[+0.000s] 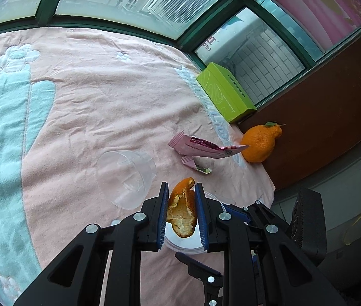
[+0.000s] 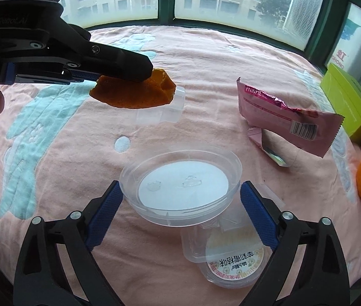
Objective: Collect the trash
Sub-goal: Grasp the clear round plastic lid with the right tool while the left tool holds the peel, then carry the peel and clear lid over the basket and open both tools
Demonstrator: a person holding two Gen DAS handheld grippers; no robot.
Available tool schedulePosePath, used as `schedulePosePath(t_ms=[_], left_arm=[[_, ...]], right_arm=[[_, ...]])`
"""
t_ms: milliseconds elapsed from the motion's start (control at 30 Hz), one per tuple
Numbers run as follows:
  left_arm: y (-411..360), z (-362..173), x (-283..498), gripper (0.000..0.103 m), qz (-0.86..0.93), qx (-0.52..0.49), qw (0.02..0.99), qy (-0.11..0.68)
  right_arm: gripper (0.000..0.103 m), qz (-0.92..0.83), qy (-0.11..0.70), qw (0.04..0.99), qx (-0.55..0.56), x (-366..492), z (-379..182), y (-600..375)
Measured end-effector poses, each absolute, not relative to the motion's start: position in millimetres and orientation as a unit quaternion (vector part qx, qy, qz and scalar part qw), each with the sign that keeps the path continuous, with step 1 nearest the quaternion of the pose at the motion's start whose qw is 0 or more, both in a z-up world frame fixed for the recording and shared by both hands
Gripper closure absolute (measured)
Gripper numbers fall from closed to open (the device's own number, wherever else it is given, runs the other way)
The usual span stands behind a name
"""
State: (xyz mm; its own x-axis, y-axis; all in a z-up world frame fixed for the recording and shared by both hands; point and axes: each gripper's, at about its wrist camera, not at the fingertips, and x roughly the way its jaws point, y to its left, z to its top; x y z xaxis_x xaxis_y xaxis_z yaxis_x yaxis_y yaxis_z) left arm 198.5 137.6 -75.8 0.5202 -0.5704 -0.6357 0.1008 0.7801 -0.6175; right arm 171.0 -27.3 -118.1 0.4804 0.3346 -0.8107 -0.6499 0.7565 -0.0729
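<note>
You're early in this one, as far as I can tell. Your left gripper (image 1: 181, 213) has the orange peel (image 1: 183, 211) pinched in a narrow grip and held up in the air above the pink blanket (image 1: 104, 97), so that's one piece of trash picked up but not dropped anywhere yet. Still lying around: the pink snack wrapper (image 2: 282, 117), a clear cup tipped on its side (image 1: 125, 178), and a small labelled plastic tub (image 2: 234, 262) (the whole orange (image 1: 260, 142) and green box (image 1: 225, 91) by the window don't look like trash to me). Your right gripper (image 2: 180, 201) stands wide, its blue pads (image 2: 105, 216) either side of the clear round container (image 2: 180, 188); I can't tell if they actually touch it.
</note>
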Motion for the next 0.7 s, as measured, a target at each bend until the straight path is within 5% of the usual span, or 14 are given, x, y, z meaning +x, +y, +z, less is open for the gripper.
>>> schedulePosePath(t_ms=[700], left_arm=[[61.0, -32.5, 178.9, 0.082, -0.269, -0.226, 0.832, 0.430]], right_arm=[[0.016, 0.278, 0.350, 0.895, -0.004, 85.4, -33.4, -130.0]])
